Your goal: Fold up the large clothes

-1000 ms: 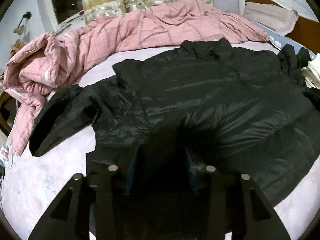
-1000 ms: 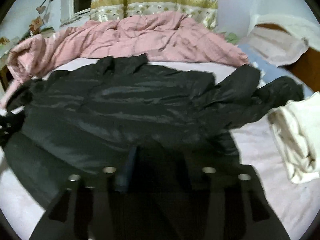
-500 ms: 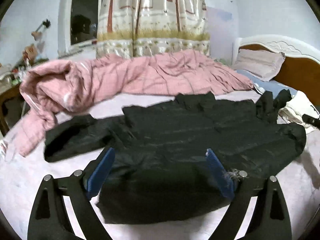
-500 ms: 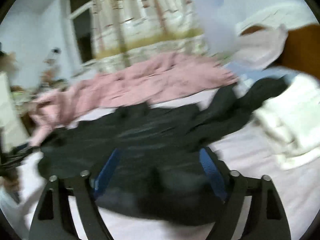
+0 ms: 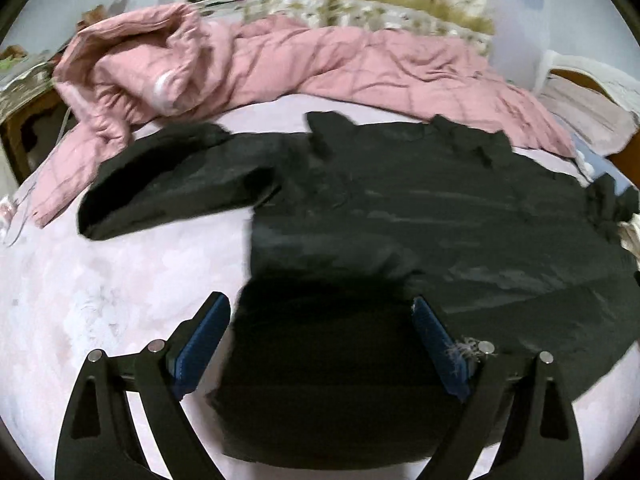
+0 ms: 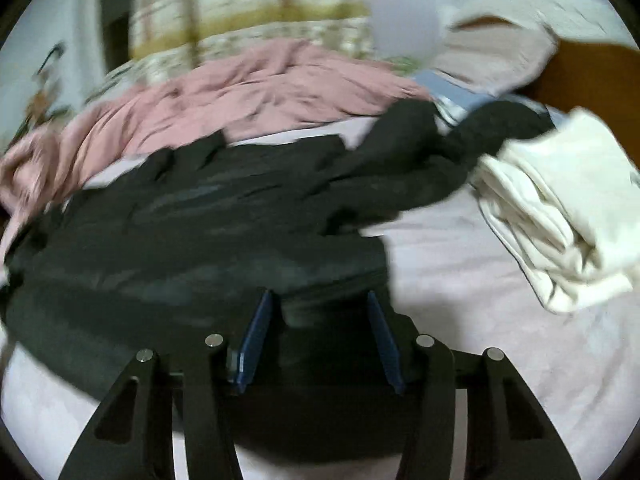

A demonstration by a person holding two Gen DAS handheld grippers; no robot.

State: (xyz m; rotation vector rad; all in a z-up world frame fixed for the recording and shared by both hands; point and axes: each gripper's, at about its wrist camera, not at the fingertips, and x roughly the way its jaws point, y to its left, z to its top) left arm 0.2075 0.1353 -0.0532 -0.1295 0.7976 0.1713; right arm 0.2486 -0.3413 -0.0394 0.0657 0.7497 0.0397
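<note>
On the left edge of the bed, the pink checked quilt (image 5: 224,64) lies bunched in a heap and runs rightward along the far side of the pale pink bedsheet (image 5: 80,288). In front of it the black jacket (image 5: 420,216) is spread flat across the sheet, its left sleeve (image 5: 168,188) reaching out toward the quilt and its collar (image 5: 472,136) pointing away from the camera. The left gripper (image 5: 320,320) hovers over the jacket's near left hem with its blue-padded jaws spread wide; the cloth lies below and between them, but neither pad presses on it, so it holds nothing. In the right wrist view, which is blurred, the same jacket (image 6: 208,232) fills the left and centre, and its right sleeve (image 6: 400,160) trails off toward the headboard (image 6: 592,80). The right gripper (image 6: 320,312) sits over the near right hem, its jaws about half apart and just now narrowing, with black fabric between the blue pads; the blur keeps it unclear whether they press on it. Farthest right, a folded cream garment (image 6: 560,216) rests on the sheet, just beside the sleeve's end.
</note>
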